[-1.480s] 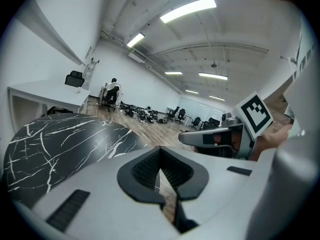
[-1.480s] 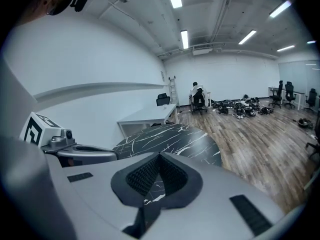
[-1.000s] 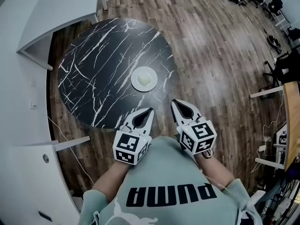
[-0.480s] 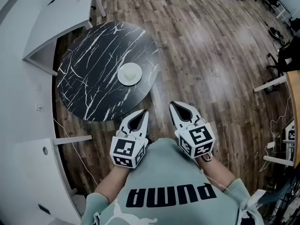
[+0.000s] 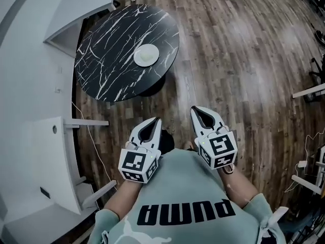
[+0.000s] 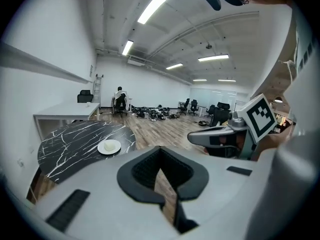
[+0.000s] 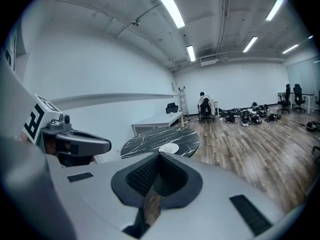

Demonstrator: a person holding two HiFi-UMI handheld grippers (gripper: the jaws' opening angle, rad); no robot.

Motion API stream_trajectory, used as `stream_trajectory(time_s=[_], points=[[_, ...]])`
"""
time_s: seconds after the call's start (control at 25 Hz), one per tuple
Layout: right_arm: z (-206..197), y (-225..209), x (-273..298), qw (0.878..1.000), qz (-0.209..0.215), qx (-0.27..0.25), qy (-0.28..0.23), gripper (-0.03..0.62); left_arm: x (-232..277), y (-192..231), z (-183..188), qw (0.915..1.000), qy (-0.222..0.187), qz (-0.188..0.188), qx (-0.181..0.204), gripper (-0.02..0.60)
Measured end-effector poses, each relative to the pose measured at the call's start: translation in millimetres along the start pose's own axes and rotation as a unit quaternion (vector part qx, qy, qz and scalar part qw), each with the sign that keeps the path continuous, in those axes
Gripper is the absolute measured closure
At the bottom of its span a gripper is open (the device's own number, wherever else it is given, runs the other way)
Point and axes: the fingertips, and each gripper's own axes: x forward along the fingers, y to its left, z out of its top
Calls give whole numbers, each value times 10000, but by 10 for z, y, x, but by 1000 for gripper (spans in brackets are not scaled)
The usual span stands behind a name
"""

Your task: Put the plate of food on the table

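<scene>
Head view: my left tool [image 5: 155,121] and my right tool [image 5: 196,110] sit side by side above the wooden floor [image 5: 238,60], near me; the plate of food [image 5: 146,55] rests on the round marble counter [image 5: 109,65], far left, well apart from both.
Left gripper view: my jaws closed together, nothing between.
Right gripper view: my jaws closed together, nothing between.
</scene>
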Motion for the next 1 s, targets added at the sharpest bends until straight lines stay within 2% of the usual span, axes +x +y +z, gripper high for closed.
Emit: stream_trajectory(time_s=[0.24, 0.44, 0.68, 1.0], points=[[-26, 139, -230, 9998, 128, -148, -82, 585, -183, -184, -27, 9998, -4, 132, 171, 575], [51, 400, -379, 9989, 225, -378, -165, 585, -381, -206, -32, 9996, -47, 217, 171, 575], [91, 764, -396, 9977, 319, -569, -156, 585, -731, -20, -73, 9986, -240, 470, 57, 575], [129, 1069, -374, 9975, 22, -657, -275, 585, -1140, 301, -128, 9959, -579, 690, -97, 575]])
